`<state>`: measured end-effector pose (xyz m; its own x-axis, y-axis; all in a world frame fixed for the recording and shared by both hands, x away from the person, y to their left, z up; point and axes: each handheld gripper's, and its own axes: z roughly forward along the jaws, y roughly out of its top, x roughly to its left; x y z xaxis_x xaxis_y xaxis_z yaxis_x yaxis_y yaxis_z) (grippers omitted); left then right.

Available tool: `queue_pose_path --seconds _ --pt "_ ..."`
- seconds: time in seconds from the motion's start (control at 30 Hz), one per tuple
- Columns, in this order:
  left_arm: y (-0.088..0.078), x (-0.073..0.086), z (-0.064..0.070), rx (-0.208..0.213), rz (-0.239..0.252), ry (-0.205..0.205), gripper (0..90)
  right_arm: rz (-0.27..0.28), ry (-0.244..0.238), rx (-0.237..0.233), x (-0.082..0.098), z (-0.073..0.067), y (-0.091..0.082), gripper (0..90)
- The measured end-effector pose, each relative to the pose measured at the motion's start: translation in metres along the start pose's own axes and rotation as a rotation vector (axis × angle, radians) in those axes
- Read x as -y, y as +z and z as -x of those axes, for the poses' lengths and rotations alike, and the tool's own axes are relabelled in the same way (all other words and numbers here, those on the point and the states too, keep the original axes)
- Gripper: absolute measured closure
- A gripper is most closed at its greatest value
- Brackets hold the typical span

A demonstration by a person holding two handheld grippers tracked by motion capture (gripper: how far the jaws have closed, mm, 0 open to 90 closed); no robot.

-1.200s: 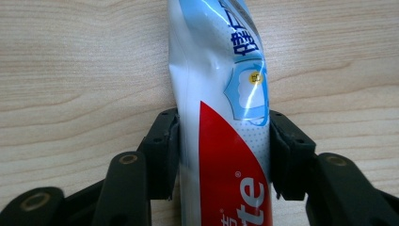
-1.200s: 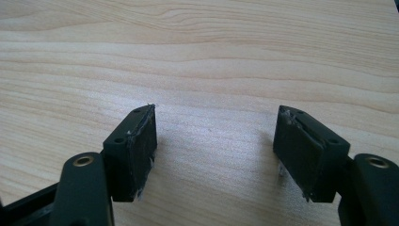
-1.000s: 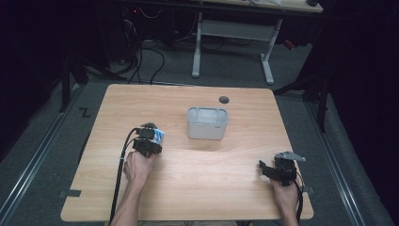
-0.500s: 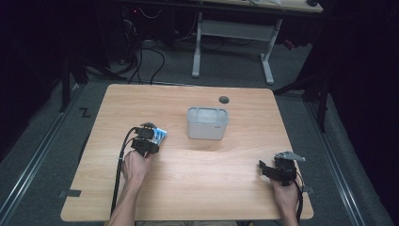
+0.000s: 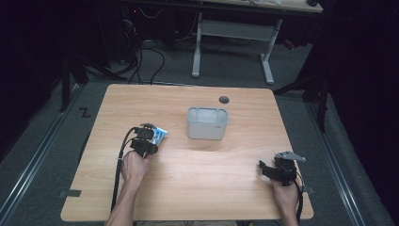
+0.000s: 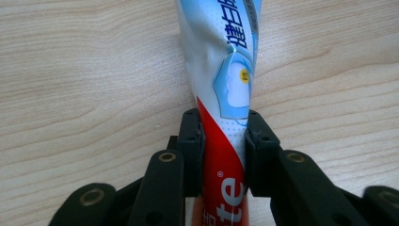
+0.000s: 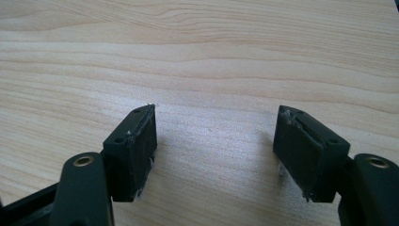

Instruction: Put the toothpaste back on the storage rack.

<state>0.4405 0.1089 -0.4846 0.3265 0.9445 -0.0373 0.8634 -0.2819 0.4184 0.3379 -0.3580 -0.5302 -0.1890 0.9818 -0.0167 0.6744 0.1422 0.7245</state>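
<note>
Now the left gripper (image 6: pixel 221 141) has its jaws clamped on a toothpaste tube (image 6: pixel 225 94), biting across the red lower body while the blue-and-white upper part runs out ahead over the wooden table (image 5: pixel 235 188); from the high view the tube (image 5: pixel 160 135) sits at the table's left-middle, just left of the grey rectangular bin (image 5: pixel 207 123) but apart from it; whether it is lifted clear or touching the wood, the pictures do not settle; the step in hand looks like the carry, tube secured and the bin the likely destination; the next move calls for a short swing to the person's right and forward, enough height to clear the near wall, then a release over the open top; a long soft tube could catch the rim if it goes in flat, so tipping it nose-down would help; the left hand (image 5: pixel 134 165) reaches in from the bottom edge, forearm angled slightly rightward, cable trailing back beside it; over on the other side the right gripper (image 7: pixel 216 141) is parked with jaws spread wide and nothing between them, bare wood beneath; in the high view that gripper (image 5: pixel 277 170) rests near the table's front right corner, well apart from the bin, pointing leftward.
</note>
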Motion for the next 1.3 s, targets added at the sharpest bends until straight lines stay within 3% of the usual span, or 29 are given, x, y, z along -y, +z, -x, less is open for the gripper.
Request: queue_pose_path --seconds 0.43,0.6,0.73,0.8,0.9,1.3 --pt "-0.018 0.003 -0.003 0.031 0.083 0.004 72.9 0.001 -0.001 0.0 0.0 0.0 0.0 30.8" --pt "-0.026 0.002 -0.002 0.031 0.108 0.024 73.0 0.0 0.0 0.0 0.0 0.0 0.0 30.8" --pt "-0.036 -0.001 -0.002 0.06 0.154 0.033 73.1 0.0 0.0 0.0 0.0 0.0 0.0 30.8" --pt "-0.037 0.0 -0.002 0.073 0.162 0.022 73.1 0.0 0.0 0.0 0.0 0.0 0.0 30.8" --pt "-0.039 0.0 -0.003 0.073 0.177 0.031 73.1 0.0 0.0 0.0 0.0 0.0 0.0 30.8" --pt "-0.052 -0.003 0.002 0.143 0.257 0.05 73.2 0.0 0.0 0.0 0.0 0.0 0.0 30.8"
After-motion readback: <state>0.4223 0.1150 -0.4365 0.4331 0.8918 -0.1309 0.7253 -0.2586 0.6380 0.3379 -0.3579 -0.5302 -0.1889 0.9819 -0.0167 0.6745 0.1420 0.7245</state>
